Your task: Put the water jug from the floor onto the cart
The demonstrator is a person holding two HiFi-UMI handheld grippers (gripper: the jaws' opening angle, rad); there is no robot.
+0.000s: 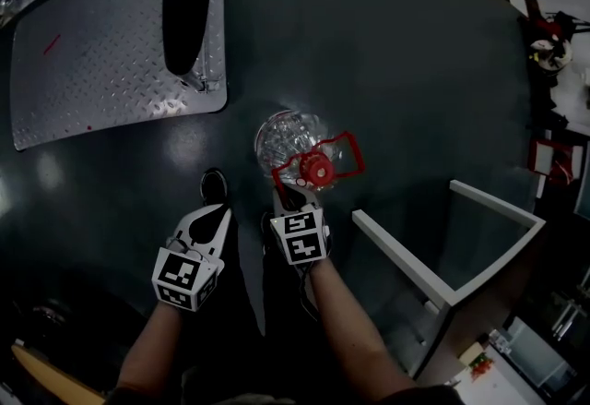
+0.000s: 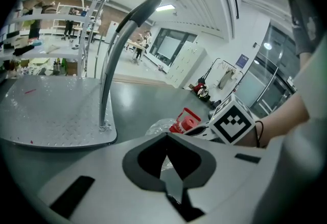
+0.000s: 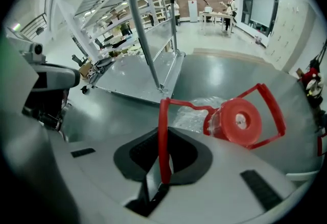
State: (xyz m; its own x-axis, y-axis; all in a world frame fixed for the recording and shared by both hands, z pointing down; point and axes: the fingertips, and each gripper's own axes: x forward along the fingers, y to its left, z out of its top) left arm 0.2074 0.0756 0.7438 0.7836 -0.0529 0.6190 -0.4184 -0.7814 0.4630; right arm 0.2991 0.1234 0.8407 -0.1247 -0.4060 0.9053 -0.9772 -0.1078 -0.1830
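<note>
Both jaws closed: right gripper [image 3: 160, 166] pinching water jug [image 3: 196, 116] by its red handle [image 3: 163, 131], left gripper [image 2: 167, 159] empty

Dark glossy floor [image 1: 396, 71] reflecting pale light, strip lamps [image 2: 165, 7] glowing on the white ceiling, metal shelving racks [image 3: 110, 24] standing along one side, white lockers [image 2: 183, 65] lining a wall, large windows [image 3: 263, 11] showing behind, white metal frame [image 1: 401, 260] standing nearby

Clear water jug [image 1: 288, 137], red cap [image 3: 240, 121] and handle [image 3: 162, 141]; silver diamond-plate cart [image 1: 92, 43]; dark grey floor [image 1: 396, 71].
</note>
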